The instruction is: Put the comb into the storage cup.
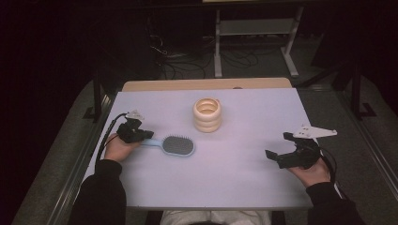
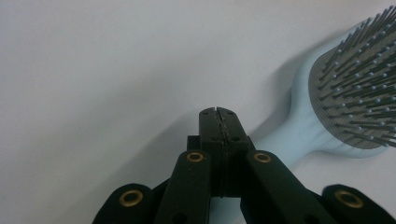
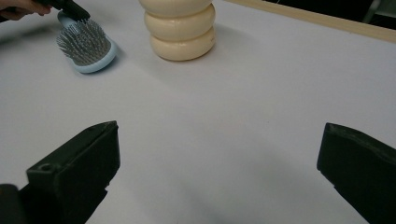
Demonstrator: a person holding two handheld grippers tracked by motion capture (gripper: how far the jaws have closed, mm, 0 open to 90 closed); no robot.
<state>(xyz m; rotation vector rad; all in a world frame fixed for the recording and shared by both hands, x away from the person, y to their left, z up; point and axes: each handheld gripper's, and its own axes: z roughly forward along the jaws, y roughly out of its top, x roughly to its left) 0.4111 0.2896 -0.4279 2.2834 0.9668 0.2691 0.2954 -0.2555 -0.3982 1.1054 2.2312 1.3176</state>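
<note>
Now my left gripper [image 1: 141,135], left of frame, has its jaws pressed together beside the hairbrush [image 1: 174,145] handle, holding nothing; they must open to grasp it. My right gripper [image 1: 283,150] waits with jaws wide

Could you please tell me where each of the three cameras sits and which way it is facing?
High view: above the person's side, looking forward and down on the table; both forearms and grippers show.
Left gripper view: rides the left gripper, jaws shut, looking along them beside the hairbrush handle.
Right gripper view: rides the right gripper, jaws open, facing the cream ring stack.
Shared: all three show the hairbrush.
</note>
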